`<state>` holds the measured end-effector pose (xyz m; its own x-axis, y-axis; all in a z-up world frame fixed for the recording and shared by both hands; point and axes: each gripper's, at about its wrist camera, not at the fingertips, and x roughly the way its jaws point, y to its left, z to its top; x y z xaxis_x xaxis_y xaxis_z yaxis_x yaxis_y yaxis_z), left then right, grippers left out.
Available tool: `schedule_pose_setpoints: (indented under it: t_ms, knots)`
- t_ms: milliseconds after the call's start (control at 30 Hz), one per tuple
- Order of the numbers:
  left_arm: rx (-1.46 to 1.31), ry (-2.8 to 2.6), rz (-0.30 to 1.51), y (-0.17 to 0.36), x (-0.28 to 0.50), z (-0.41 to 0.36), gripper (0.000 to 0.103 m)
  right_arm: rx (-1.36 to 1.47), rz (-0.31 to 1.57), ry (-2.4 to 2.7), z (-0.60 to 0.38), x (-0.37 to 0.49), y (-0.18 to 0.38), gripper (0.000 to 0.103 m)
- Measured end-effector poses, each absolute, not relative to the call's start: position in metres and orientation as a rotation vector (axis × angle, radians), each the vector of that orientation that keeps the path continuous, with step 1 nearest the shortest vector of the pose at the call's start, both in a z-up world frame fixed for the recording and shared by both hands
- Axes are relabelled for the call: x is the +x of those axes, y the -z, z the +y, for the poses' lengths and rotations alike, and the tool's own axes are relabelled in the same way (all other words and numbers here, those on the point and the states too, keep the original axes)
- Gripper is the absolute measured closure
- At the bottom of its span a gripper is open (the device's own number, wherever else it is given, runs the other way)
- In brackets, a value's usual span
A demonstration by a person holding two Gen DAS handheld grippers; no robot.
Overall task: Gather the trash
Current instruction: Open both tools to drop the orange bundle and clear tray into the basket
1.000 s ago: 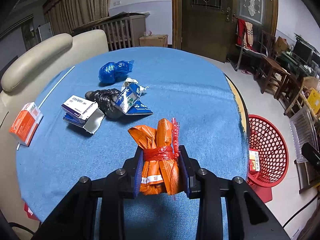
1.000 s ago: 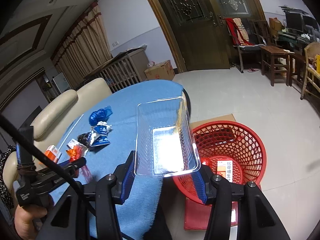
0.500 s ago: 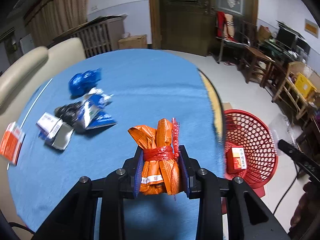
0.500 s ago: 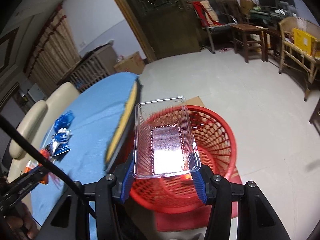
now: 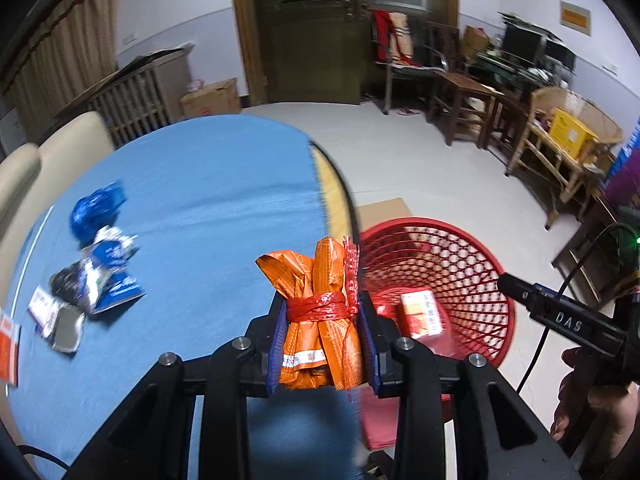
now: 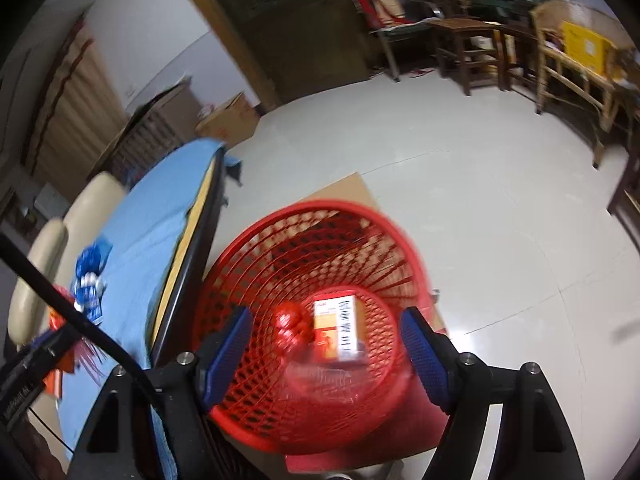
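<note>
My left gripper [image 5: 322,344] is shut on an orange plastic bundle [image 5: 316,312] tied with red net, held at the table's right edge beside the red basket [image 5: 460,264]. My right gripper [image 6: 326,354] is open and empty above the red mesh basket [image 6: 256,264] on the floor. Inside the basket lie an orange-and-white box [image 6: 340,330], a red wad [image 6: 286,320] and a blurred clear plastic tray [image 6: 320,380]. The right gripper also shows at the right of the left wrist view [image 5: 560,320].
More trash lies on the blue table cloth [image 5: 208,200]: a blue bag [image 5: 94,210], blue-white wrappers [image 5: 108,276], a small box [image 5: 52,312]. A cream sofa [image 5: 24,168] is behind the table. Wooden chairs [image 5: 460,96] and shelves stand across the tiled floor.
My right gripper opened over the basket and the clear tray dropped into it. My left gripper carried the orange bundle rightward toward the table edge and basket.
</note>
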<state>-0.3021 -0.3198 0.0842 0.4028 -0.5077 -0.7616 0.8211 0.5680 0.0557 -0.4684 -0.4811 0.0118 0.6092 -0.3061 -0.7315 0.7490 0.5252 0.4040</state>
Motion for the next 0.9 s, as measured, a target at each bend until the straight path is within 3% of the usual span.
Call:
schedule_pose_setpoints:
  t_ms: [400,433,533,900]
  knots:
    - [0.569,1.048,0.818,-0.062,-0.335,-0.395,0.067,0.855,0.548,0.790,-0.501,-0.527,-0.029,0.024]
    - [0.563,1.067,0.848,-0.059,-0.334,-0.401,0.063,0.857,0.542,0.796,-0.501,-0.530,-0.030,0.024]
    - [0.566,1.073,0.899,-0.052,-0.332,-0.414,0.017,0.863,0.531,0.805,-0.505,-0.533,-0.035,0.024]
    - [0.459,0.989,0.873,-0.079,-0.294,-0.363,0.016,0.820,0.515,0.786,-0.494,-0.519,-0.055,0.024]
